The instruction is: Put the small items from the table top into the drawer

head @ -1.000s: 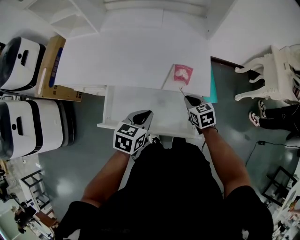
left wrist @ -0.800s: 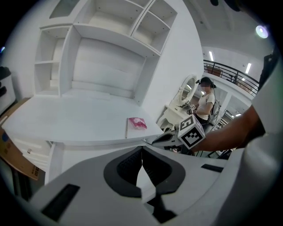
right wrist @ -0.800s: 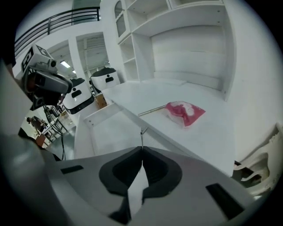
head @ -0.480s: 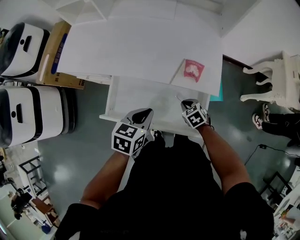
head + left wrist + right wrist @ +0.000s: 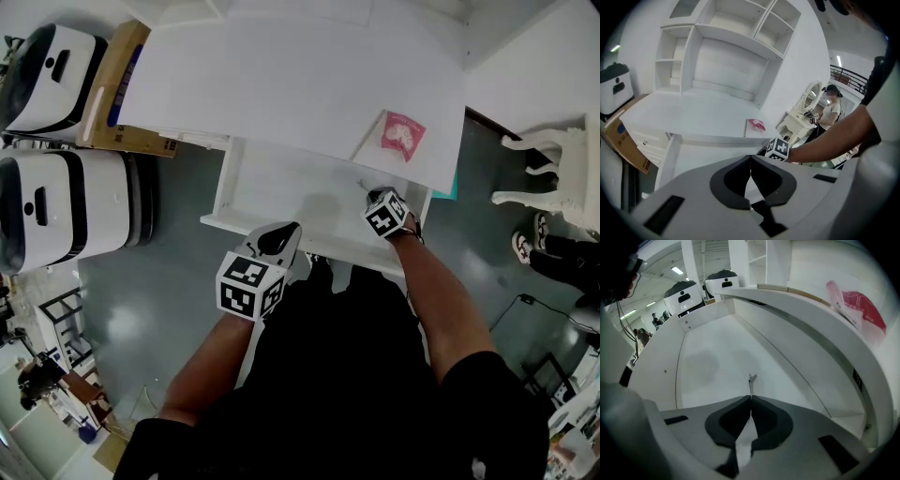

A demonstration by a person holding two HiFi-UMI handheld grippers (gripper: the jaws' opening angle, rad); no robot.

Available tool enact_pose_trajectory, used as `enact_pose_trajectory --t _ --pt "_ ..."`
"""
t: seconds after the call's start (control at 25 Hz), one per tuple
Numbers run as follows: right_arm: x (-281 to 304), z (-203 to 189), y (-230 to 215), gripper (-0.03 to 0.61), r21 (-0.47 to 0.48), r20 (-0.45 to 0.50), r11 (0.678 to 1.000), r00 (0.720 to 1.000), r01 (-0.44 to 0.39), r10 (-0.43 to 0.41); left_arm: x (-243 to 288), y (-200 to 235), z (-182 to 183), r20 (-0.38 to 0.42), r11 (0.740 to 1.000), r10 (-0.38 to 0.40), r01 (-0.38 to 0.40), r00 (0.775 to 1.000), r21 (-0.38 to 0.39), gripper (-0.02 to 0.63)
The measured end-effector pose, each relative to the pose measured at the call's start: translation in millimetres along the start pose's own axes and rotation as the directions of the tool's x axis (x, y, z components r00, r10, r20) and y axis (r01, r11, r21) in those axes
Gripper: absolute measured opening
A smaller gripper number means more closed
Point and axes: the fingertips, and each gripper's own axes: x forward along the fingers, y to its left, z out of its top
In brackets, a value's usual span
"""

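Right tongs [image 5: 367,191] moved deeper over drawer [image 5: 281,187], pinching thin sliver [image 5: 750,378]; left tongs [image 5: 292,229] closed (empty); packet [image 5: 403,133] nearby.

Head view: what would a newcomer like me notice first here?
The pink packet stands out on the white desk top, near its right edge. In front of it the drawer is pulled open, and the right gripper reaches over it, shut on a thin small item. The left gripper, shut, hangs by the drawer's front edge; each carries a black-and-white marker cube.
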Motion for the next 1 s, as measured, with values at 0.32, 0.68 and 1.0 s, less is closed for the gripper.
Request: enact_pose_trajectory --t 0.32,0.68,1.0 --pt "9 -5 -4 0.032 -0.025 -0.024 1.000 1.000 -0.001 0.001 1 4 0 -0.001 1.000 0.024 -0.024 1.000 -0.019 0.011" --pt "-6 -2 -5 0.035 0.014 0.015 1.000 1.000 -0.005 0.004 3 4 6 0.015 1.000 0.015 -0.015 1.000 -0.009 0.011" --pt "-57 15 -9 0.035 0.144 0.154 0.989 0.987 0.016 -0.038 9 -11 22 0.040 0.997 -0.043 0.041 0.998 0.060 0.011"
